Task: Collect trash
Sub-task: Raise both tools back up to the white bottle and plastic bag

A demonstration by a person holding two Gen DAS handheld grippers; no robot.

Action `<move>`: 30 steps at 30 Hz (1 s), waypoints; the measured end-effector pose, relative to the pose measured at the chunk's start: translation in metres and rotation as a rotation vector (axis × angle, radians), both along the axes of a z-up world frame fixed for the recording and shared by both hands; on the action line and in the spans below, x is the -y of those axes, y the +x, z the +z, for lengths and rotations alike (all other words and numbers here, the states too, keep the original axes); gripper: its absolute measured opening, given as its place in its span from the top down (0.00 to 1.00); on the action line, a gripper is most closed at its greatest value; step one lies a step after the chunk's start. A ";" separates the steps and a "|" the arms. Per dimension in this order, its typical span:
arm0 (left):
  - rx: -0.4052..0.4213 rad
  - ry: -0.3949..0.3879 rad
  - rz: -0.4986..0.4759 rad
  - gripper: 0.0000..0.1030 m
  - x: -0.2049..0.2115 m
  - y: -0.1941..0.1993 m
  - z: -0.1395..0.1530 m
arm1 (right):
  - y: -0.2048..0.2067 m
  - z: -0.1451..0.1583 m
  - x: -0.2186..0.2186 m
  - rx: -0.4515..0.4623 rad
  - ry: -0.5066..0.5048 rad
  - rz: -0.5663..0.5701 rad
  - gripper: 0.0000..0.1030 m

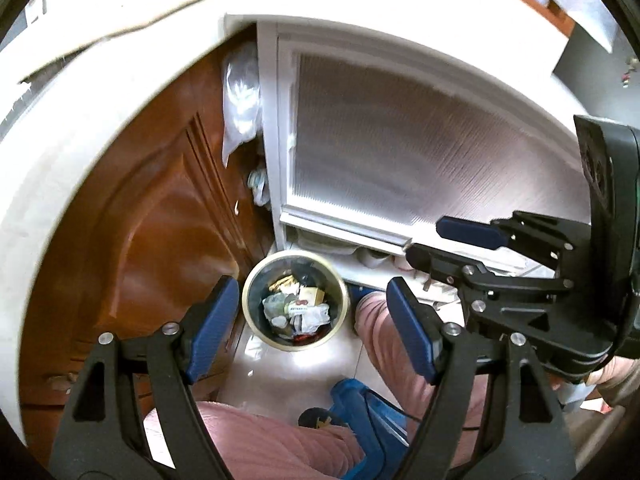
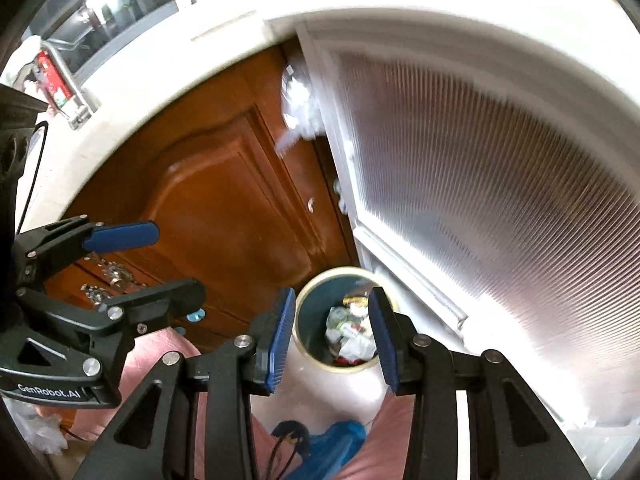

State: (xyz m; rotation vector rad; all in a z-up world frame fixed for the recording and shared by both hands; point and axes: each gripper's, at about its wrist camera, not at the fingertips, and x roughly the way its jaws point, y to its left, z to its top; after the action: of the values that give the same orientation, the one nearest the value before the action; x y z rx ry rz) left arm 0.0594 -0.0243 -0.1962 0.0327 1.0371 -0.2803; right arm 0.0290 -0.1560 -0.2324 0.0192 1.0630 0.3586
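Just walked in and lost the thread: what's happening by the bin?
A person in pink trousers holds a gripper in each hand above a round trash bin on the floor, beside a wooden cabinet door. The bin already holds crumpled wrappers and paper. Both the left gripper and the right gripper are open and hold nothing.

One trash bin (image 1: 295, 344), two grippers — left (image 1: 312, 328), right (image 2: 332, 336) — one wooden door (image 1: 160, 220), one ribbed-glass door (image 1: 400, 140).

stuff in the bin (image 1: 295, 300) is too tiny to ID, ribbed door (image 2: 500, 184) at 3 o'clock is smeared
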 end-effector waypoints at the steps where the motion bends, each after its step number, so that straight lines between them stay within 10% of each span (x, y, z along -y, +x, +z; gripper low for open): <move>1: 0.012 -0.006 -0.003 0.28 0.000 -0.003 0.006 | -0.002 0.011 -0.001 0.020 -0.003 0.004 0.63; 17: 0.229 0.037 -0.076 0.28 -0.001 0.018 0.158 | 0.021 0.174 0.004 0.219 0.005 -0.018 0.63; 30: 0.302 0.086 -0.097 0.28 0.014 0.150 0.268 | 0.160 0.304 0.068 0.307 0.007 -0.131 0.49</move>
State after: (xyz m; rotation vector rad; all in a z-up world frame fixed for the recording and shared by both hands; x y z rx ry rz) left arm 0.2092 -0.0388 0.0719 0.1975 0.7472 -0.3084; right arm 0.1888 -0.2245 0.0712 0.0388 0.7519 0.2378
